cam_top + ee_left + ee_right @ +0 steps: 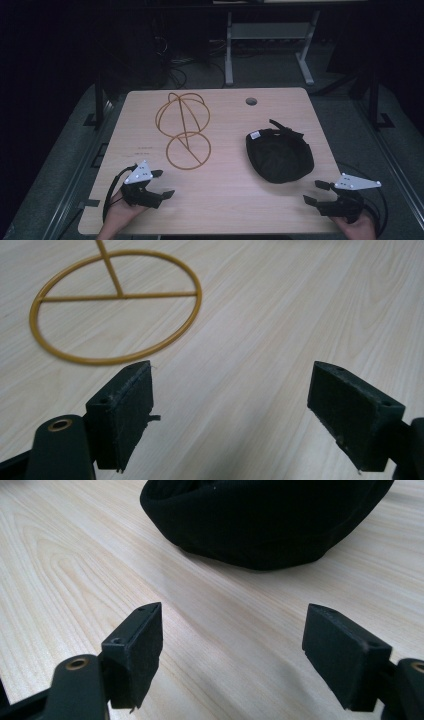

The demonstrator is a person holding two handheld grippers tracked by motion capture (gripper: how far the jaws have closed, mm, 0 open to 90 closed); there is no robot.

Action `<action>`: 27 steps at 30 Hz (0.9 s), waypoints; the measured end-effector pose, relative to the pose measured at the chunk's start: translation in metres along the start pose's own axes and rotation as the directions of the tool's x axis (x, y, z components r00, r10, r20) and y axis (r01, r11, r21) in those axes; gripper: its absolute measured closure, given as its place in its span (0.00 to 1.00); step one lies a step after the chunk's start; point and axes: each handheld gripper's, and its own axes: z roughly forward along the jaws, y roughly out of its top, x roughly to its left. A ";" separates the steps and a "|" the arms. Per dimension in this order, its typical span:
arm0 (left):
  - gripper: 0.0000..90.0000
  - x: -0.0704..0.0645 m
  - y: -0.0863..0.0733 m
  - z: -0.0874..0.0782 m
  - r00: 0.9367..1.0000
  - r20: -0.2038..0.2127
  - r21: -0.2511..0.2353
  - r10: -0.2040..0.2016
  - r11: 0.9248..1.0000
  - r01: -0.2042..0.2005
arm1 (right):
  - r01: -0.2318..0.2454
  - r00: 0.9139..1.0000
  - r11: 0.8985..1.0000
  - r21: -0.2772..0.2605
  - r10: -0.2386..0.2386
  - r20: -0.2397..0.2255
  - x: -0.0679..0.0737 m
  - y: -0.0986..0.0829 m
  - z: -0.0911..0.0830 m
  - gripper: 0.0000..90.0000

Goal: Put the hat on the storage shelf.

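I have both grippers low at the near edge of the table [220,200], a pale wood-grain laminate top with rounded corners and a small round cable hole [251,101] near its far edge. My left gripper [162,183] sits at the near left with its jaws spread wide and nothing between them; in the left gripper view [230,405] the pads look matte black, blocky and slightly rough at the edges, hovering over bare board. Just beyond them lies the wire stand [182,127], thin brass-coloured rod, smooth and glossy: a flat ring [115,307] crossed by a straight bar rests on the table, and from that bar a stem rises toward a dome of curved hoops farther back. Its long axis runs from the near ring away toward the far edge, leaning slightly left in the high view, with the domed end pointing away from me. My right gripper [314,192] sits at the near right, also released, jaws well apart and empty [232,650]. Ahead of it is the black cap [279,155], soft woven fabric, lying crown down so the hollow faces up, with a small white label at its far left rim and its strap ends pointing toward the far right. The cap's rounded side [260,520] lies near my right jaws but apart from them, and the cap and stand are well apart.
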 end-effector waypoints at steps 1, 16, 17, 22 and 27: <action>0.20 -0.001 0.001 0.001 1.000 0.006 -0.002 0.000 1.000 0.000 | 0.002 1.000 1.000 0.000 -0.002 0.001 -0.001 0.000 0.001 0.26; 0.20 -0.026 0.036 0.026 0.993 0.092 -0.008 0.072 0.997 -0.071 | -0.006 1.000 1.000 -0.010 0.006 0.014 -0.001 0.000 -0.002 0.25; 0.20 -0.029 0.039 0.029 0.992 0.098 -0.010 0.081 0.997 -0.080 | -0.005 1.000 1.000 -0.011 0.005 0.016 -0.001 0.000 -0.002 0.25; 0.20 -0.042 0.056 0.040 0.984 0.133 -0.023 0.121 0.993 -0.119 | -0.003 1.000 1.000 -0.018 0.003 0.016 -0.001 0.001 -0.003 0.25; 0.20 -0.052 0.071 0.052 0.975 0.166 -0.039 0.149 0.989 -0.145 | 0.005 1.000 1.000 -0.018 -0.005 0.014 0.000 0.002 -0.004 0.25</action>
